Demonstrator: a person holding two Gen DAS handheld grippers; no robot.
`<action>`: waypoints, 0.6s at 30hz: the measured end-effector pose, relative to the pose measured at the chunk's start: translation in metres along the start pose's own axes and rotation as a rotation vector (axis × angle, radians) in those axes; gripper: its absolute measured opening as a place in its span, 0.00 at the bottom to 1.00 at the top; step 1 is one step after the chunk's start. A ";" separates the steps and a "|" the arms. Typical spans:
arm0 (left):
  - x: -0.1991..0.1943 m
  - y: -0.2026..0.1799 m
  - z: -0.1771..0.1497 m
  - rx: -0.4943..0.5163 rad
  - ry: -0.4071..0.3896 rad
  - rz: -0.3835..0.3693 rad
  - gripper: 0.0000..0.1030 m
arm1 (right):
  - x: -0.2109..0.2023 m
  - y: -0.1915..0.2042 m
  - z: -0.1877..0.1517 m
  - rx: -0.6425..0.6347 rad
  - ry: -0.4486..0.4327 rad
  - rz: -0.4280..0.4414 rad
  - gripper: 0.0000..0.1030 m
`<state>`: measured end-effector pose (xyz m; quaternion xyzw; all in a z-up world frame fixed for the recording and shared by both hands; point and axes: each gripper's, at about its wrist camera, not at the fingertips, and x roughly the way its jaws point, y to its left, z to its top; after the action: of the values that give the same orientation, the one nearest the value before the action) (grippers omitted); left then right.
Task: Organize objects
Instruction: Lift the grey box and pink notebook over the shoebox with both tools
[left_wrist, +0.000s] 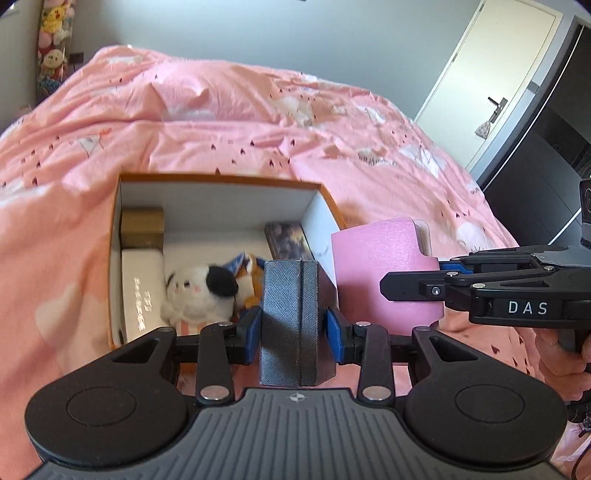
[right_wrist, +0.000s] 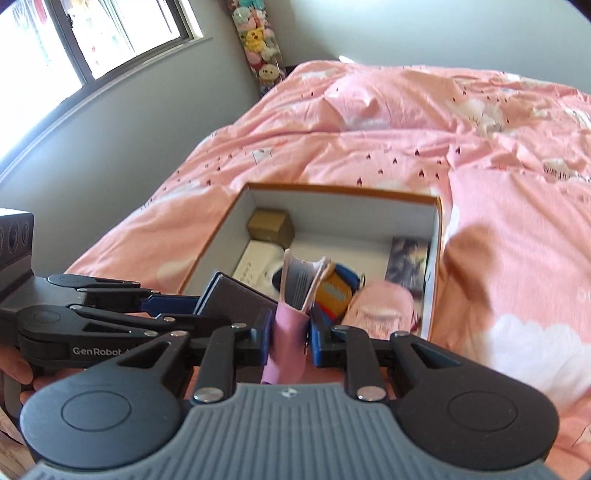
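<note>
Bedroom | pink duvet (left_wrist: 229, 122) | left hand-held gripper (left_wrist: 293, 328) clamps grey case (left_wrist: 291, 317) | right hand-held gripper (right_wrist: 290, 341) clamps pink wallet (right_wrist: 288, 343)

bright window (right_wrist: 110, 33) daylight, fisheye-bent edges, box contents perhaps motion-blurred.

The box (left_wrist: 221, 192) sits on the bed (left_wrist: 221, 110); inside, a plush toy (left_wrist: 195, 291) lies at centre, a small carton (left_wrist: 142, 221) at ten o'clock, a book (left_wrist: 286, 240) at three.

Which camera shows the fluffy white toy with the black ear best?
The left wrist view. There the white plush toy sits in plain sight inside the open box, face showing. In the right wrist view the pink case held in the right gripper hides nearly all of it.
</note>
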<state>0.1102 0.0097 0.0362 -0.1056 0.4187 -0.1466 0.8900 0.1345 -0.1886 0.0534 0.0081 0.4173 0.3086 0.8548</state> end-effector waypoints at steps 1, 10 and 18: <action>0.000 0.002 0.005 0.003 -0.014 0.007 0.40 | 0.000 -0.001 0.006 -0.001 -0.010 -0.002 0.21; 0.029 0.037 0.043 -0.058 -0.033 0.033 0.40 | 0.037 -0.043 0.050 0.084 -0.015 -0.050 0.21; 0.064 0.049 0.052 -0.100 0.005 -0.008 0.40 | 0.106 -0.075 0.052 0.134 0.191 -0.034 0.21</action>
<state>0.1977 0.0368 0.0082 -0.1510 0.4275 -0.1295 0.8819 0.2595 -0.1800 -0.0085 0.0288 0.5167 0.2648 0.8136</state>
